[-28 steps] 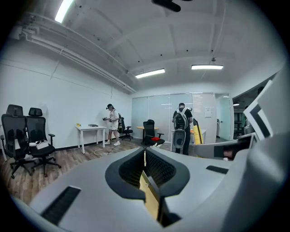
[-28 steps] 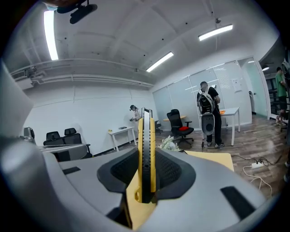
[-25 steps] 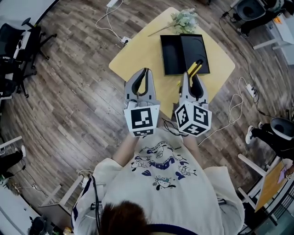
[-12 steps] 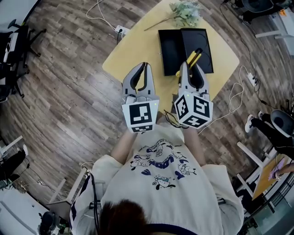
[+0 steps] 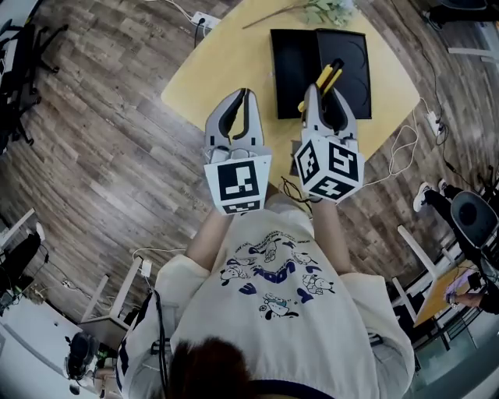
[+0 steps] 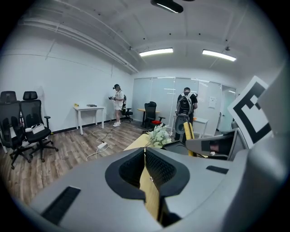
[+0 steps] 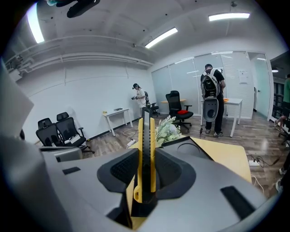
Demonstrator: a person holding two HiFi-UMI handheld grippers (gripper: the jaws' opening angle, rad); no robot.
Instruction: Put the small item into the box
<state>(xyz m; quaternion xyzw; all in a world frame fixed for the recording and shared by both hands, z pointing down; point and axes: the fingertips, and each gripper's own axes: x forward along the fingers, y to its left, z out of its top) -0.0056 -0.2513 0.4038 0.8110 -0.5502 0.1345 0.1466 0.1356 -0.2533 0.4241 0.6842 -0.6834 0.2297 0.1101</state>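
Note:
A yellow and black utility knife stands up between the jaws of my right gripper, which is shut on it. In the right gripper view the knife rises from the pads of the right gripper. Its tip hangs over the near edge of the open black box, which lies on the yellow table. My left gripper hovers over the table to the left of the box. It is shut with nothing held; in its own view the left gripper has its pads meeting.
Pale artificial flowers lie at the table's far edge behind the box. A power strip and a cable lie on the wood floor. Office chairs, a white desk and standing people fill the room.
Both grippers have moved forward over the table toward the box. The knife's tip now reaches over the box's near edge. The jaws have not changed.

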